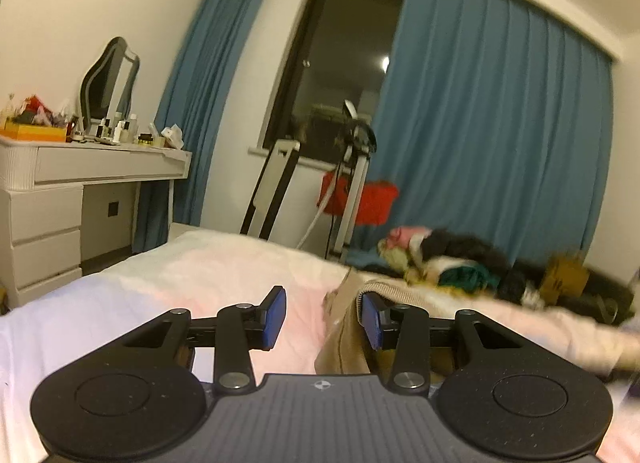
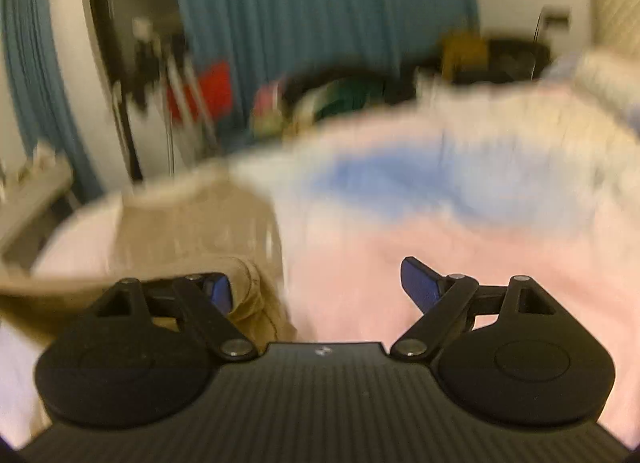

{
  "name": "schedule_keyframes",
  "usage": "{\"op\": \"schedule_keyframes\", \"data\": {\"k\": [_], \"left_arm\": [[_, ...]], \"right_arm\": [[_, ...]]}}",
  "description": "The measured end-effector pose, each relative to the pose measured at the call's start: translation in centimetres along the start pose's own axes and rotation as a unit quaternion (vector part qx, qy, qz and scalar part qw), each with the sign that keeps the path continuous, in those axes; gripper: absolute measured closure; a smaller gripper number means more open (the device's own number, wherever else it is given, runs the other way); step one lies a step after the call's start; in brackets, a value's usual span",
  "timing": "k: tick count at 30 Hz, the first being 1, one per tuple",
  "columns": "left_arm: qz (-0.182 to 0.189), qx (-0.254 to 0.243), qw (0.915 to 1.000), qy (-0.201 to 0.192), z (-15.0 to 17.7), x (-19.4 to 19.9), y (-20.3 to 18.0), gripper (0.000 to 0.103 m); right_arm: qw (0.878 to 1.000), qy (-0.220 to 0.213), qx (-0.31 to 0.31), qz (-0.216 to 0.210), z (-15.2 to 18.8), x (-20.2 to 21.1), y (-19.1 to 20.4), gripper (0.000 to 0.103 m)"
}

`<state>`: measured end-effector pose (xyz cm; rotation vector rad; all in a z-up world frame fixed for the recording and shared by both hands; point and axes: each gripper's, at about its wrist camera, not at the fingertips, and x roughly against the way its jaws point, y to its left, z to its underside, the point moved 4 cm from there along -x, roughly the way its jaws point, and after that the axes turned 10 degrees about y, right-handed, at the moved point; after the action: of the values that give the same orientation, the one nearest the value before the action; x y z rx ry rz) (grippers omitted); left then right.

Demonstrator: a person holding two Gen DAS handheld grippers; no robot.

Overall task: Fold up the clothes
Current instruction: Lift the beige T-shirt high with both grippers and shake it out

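beige garment (image 1: pixel 344 339): soft, light, limp | grip: hem edge, lower centre | left gripper (image 1: pixel 324 321): spread, empty | right gripper (image 2: pixel 320 291): spread, empty

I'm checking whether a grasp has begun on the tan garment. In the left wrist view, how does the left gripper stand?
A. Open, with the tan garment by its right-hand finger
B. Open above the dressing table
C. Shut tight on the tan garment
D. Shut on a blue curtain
A: the left gripper has a wide gap between its blue pads, and the tan garment lies on the bed against the right-hand pad, not pinched.
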<state>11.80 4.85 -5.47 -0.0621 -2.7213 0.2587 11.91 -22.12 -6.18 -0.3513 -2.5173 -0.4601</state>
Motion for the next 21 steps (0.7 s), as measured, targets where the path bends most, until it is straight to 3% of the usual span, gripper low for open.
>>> {"op": "schedule_keyframes", "data": {"k": [2,5,9,15,19,21], "left_arm": [[0.000,-0.015,0.9995,0.027,0.7,-0.8,-0.1,0.058],[-0.001,-0.039,0.9971,0.066,1.8,-2.1,-0.3,0.055],[-0.018,-0.102,0.9916,0.077,3.1,-2.7,-1.4,0.052],[-0.006,-0.225,0.9703,0.088,5.8,-2.4,-4.3,0.032],[-0.007,-0.282,0.9562,0.078,7.6,-2.3,-6.2,0.027],[-0.021,-0.248,0.9664,0.063,6.9,-2.0,-5.4,0.026]], "right_arm": [[0.999,-0.051,-0.001,-0.014,-0.9,1.8,0.5,0.018],[0.997,-0.077,0.003,-0.026,-1.2,2.8,0.0,0.018],[0.996,-0.080,0.007,-0.033,-1.1,3.0,-0.3,0.018],[0.996,-0.078,0.012,-0.040,-1.5,3.1,-0.2,0.018],[0.996,-0.079,0.022,-0.043,-1.3,3.3,0.0,0.018],[0.996,-0.078,0.030,-0.040,-1.2,3.3,0.2,0.018]]}}
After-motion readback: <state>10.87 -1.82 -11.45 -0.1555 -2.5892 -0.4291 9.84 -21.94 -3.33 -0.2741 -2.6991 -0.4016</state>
